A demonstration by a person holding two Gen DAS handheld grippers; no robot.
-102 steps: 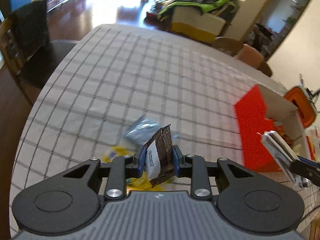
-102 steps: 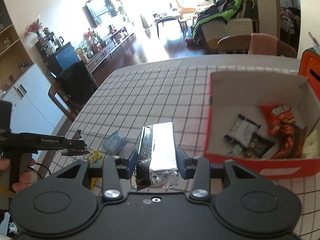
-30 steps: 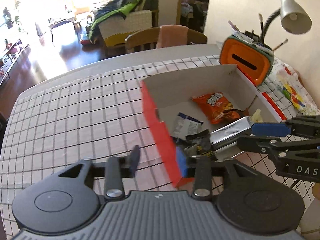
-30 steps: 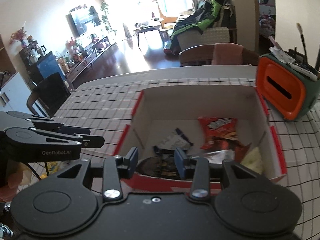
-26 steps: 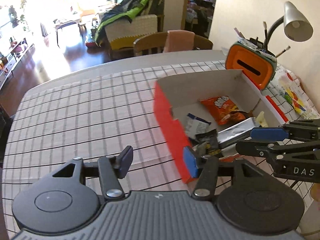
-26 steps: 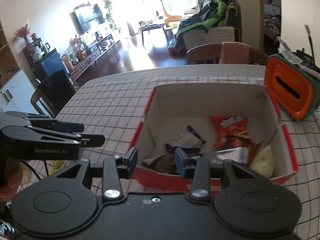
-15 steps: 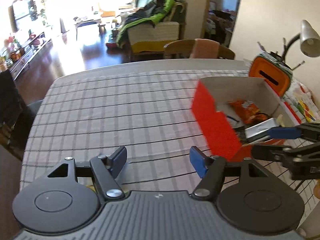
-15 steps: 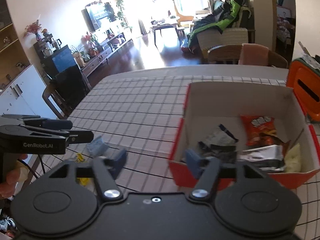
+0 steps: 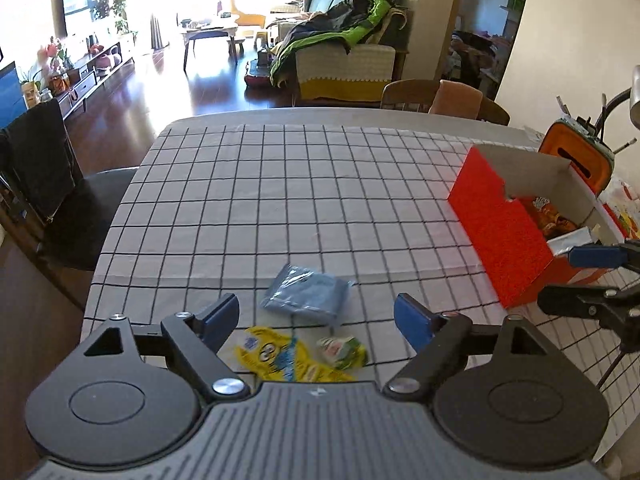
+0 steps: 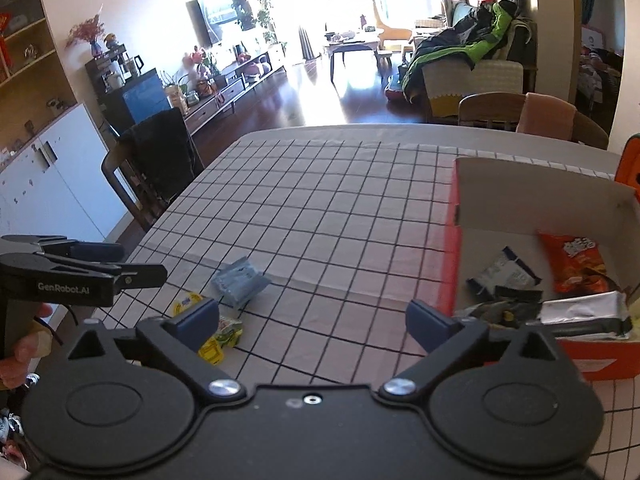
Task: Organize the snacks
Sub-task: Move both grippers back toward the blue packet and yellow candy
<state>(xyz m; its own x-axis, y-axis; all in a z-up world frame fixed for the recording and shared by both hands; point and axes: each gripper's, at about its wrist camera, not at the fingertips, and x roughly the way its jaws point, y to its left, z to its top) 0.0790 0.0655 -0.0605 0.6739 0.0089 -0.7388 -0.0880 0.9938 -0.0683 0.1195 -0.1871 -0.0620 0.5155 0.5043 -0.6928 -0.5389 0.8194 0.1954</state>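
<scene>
A red cardboard box (image 9: 500, 236) stands at the table's right and holds several snack packets, among them an orange chip bag (image 10: 576, 260) and a silver packet (image 10: 584, 310). On the checked cloth near the front edge lie a blue packet (image 9: 308, 294), a yellow packet (image 9: 276, 356) and a small green packet (image 9: 344, 352). My left gripper (image 9: 316, 320) is open and empty, just above these three. My right gripper (image 10: 314, 318) is open and empty, between the loose packets (image 10: 240, 280) and the box (image 10: 452, 248).
An orange and green pen holder (image 9: 576, 156) stands behind the box, with a lamp at the far right. Chairs stand at the table's left (image 9: 52, 184) and far side (image 9: 436, 98). The checked tablecloth (image 9: 304, 192) covers the table.
Both grippers dropped their packets into the box, opened wide and swung left, away from the box. The left gripper now faces the loose packets at the front edge.
</scene>
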